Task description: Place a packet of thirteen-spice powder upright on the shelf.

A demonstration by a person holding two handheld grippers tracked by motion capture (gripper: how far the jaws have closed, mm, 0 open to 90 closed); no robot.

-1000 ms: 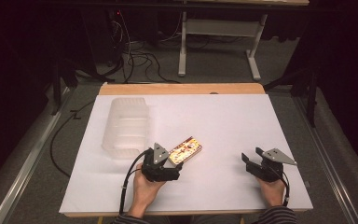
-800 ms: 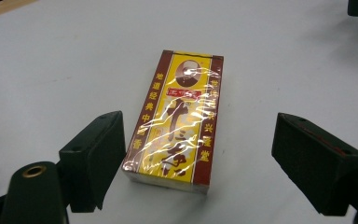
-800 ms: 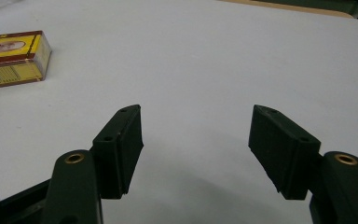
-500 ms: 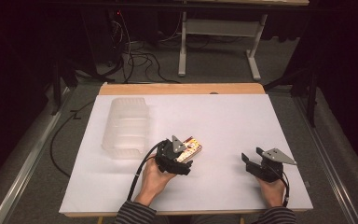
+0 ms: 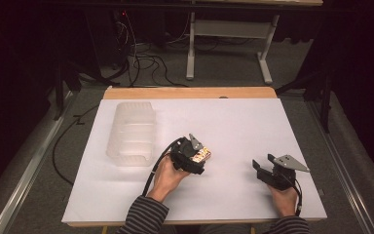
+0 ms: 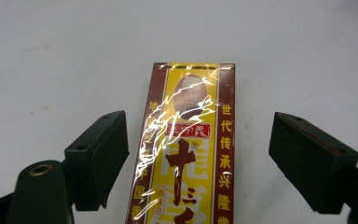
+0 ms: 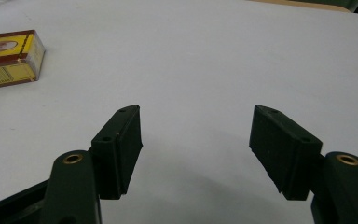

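Observation:
A flat yellow and dark red box (image 6: 189,154) wrapped in shiny film lies on the white table cover. My left gripper (image 6: 200,135) straddles it, one jaw on each side. A gap shows between each pad and the box's long edges. The jaws have just been closing, and the pads do not touch the box. From above, the left gripper (image 5: 195,155) covers most of the box (image 5: 204,155) near the table's middle. My right gripper (image 7: 196,126) stands open and holds nothing, low over bare cover at the front right (image 5: 265,168). The box (image 7: 9,58) lies far to its left.
A clear plastic container (image 5: 132,132) sits at the left of the white table cover (image 5: 243,122). A wooden strip (image 5: 190,92) runs along the far edge. Cables and a metal stand's feet lie on the floor beyond.
The left hand has moved right and away along the box, so its jaws now flank the box. The jaws have narrowed a little. The right hand has stayed still.

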